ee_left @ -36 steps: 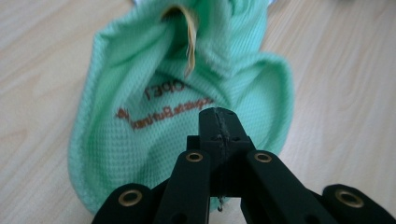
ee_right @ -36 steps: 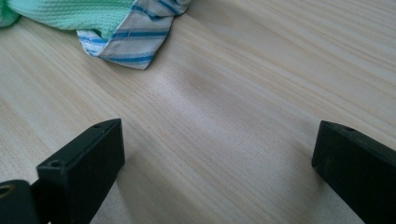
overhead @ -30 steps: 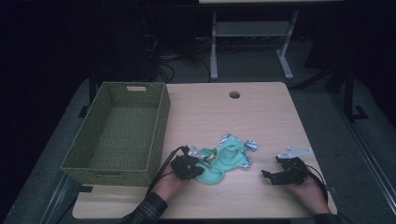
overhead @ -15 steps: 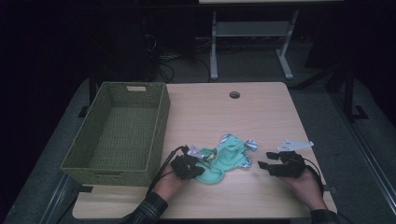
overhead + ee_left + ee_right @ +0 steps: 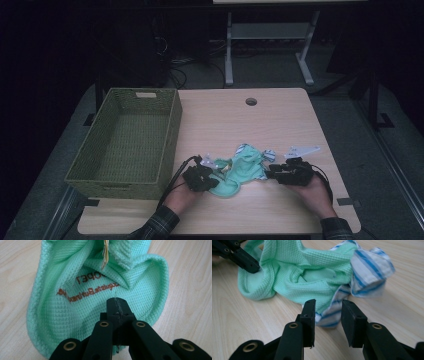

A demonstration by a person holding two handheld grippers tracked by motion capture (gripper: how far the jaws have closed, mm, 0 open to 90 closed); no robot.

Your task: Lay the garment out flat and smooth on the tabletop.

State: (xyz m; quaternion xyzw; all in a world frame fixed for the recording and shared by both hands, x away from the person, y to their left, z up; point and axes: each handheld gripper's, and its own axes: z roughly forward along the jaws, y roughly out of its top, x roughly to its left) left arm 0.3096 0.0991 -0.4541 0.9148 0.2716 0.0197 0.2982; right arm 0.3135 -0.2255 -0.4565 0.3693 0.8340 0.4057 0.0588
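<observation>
A mint-green waffle-knit garment point(image 5: 245, 167) with a blue-striped white part point(image 5: 367, 267) lies crumpled near the table's front edge. My left gripper point(image 5: 212, 175) sits at its left end, jaws shut on the green fabric point(image 5: 82, 302), which carries brown lettering. My right gripper point(image 5: 272, 174) is at the garment's right end, low over the table. Its jaws point(image 5: 329, 315) have just been closing and stand partly apart. The striped hem lies in the gap between them, and the pads are not pressing on it. In the right gripper view, the left gripper point(image 5: 255, 267) bites the far green edge.
A green woven basket point(image 5: 172, 135) stands on the table's left side, with nothing inside it. A round cable hole point(image 5: 251, 101) sits near the far edge. Bare wooden tabletop point(image 5: 280, 125) stretches behind the garment. Dark floor and a desk frame lie beyond.
My right gripper has moved left up to the garment's striped end, and its jaws have narrowed. The left gripper and the garment's left end have stayed put.
</observation>
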